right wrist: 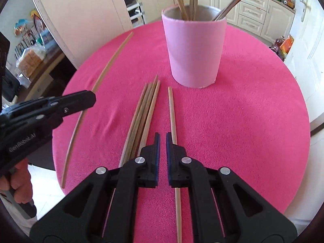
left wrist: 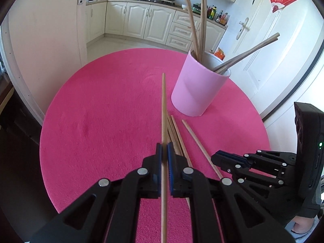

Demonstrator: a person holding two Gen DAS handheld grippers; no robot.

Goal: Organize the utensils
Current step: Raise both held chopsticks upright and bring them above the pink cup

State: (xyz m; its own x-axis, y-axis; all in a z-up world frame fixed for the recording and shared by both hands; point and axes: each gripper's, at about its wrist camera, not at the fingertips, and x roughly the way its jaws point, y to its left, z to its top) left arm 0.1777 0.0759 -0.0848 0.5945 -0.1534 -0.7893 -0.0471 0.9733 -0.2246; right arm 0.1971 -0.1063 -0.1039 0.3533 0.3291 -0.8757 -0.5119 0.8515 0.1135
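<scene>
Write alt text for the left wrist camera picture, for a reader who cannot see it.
The left gripper is clamped on one wooden chopstick, held above a round table with a pink cloth. Ahead stands a pink cup already holding chopsticks; loose chopsticks lie on the cloth, and the right gripper reaches in from the right.

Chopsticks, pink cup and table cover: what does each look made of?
Chopsticks: apparently wood or bamboo, matte tan, unpainted. Pink cup: possibly cardboard or plastic; matte wall, greyish inside, rough bottom edge. Table cover: looks like fabric, with fuzzy magenta nap.
</scene>
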